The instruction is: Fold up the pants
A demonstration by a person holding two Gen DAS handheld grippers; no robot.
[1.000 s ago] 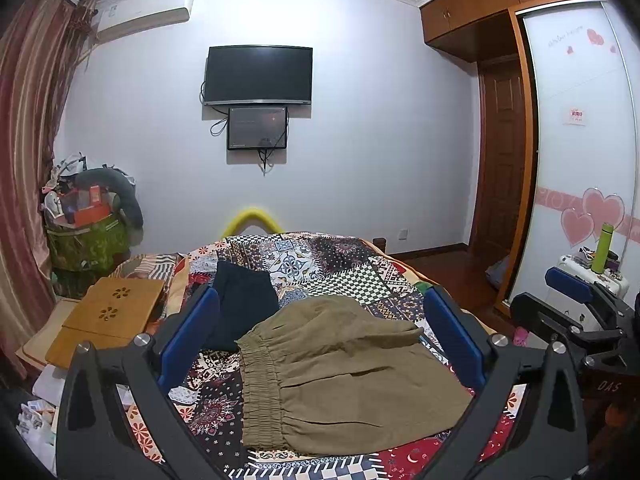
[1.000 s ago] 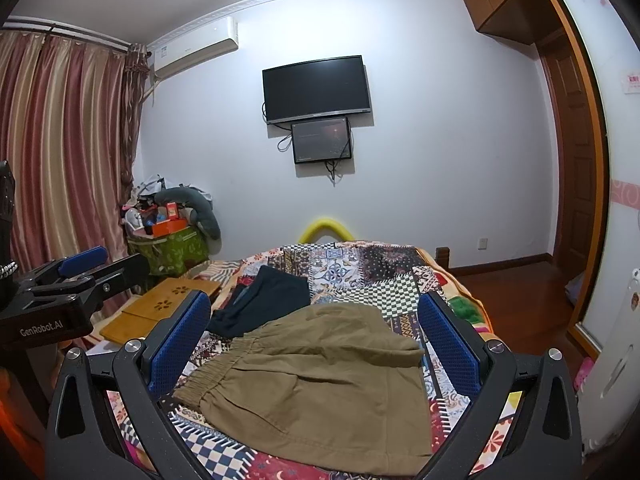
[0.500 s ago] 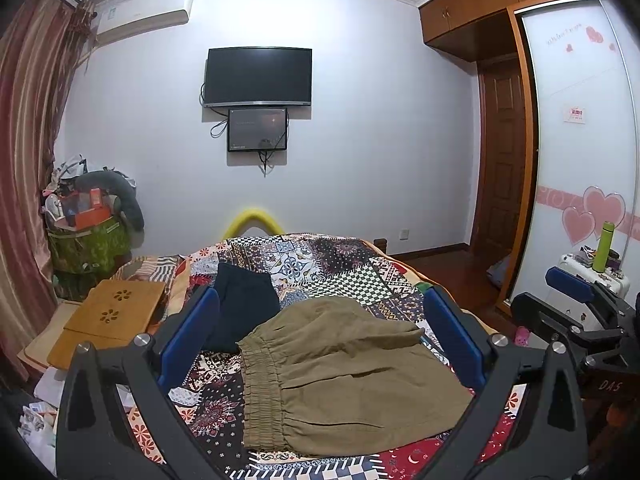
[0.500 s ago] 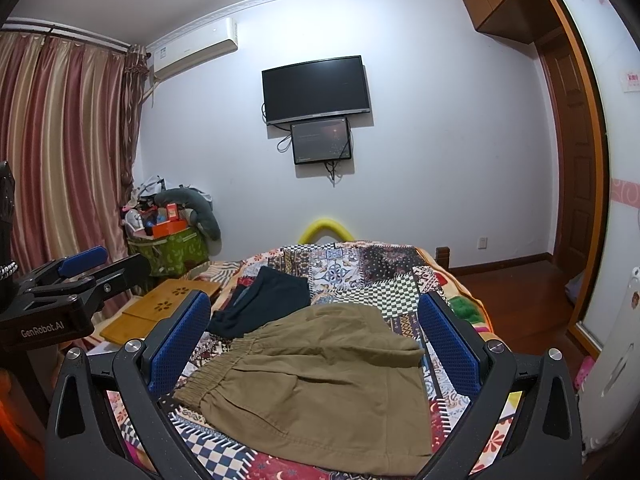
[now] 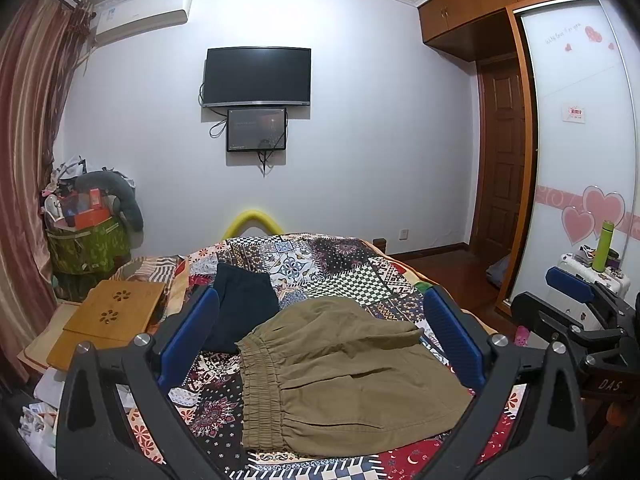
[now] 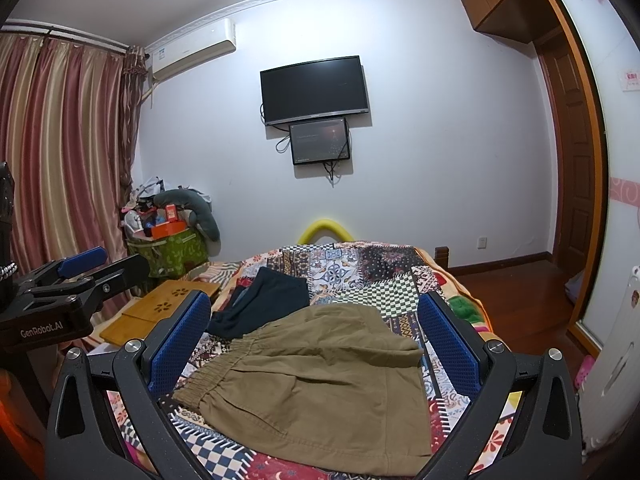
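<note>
In the left wrist view, the left gripper [image 5: 320,336] hung above the bed with its blue-padded fingers [image 5: 188,336] spread wide and nothing between them. The olive pants [image 5: 344,376] lay on the patchwork quilt [image 5: 320,264], already doubled over, the elastic waistband toward the left and the fabric running out to the right. A dark garment [image 5: 240,308] lay just beyond the waistband, its near edge touching or slightly tucked under the pants. A wooden lap table [image 5: 116,312] sat at the left edge of the bed. The right gripper [image 5: 576,312] showed at the right margin, one blue pad visible; its opening could not be judged from there.

In the right wrist view, the right gripper [image 6: 316,340] also stood apart from the cloth, its fingers [image 6: 448,344] wide and empty. The olive pants [image 6: 316,384] filled the space seen between them, lying flat on the quilt [image 6: 360,268], with the dark garment [image 6: 264,304] behind their upper left corner. The left gripper [image 6: 76,276] reached in from the left edge, near the lap table [image 6: 160,312]. A television [image 6: 314,90] hung on the far wall.
</note>
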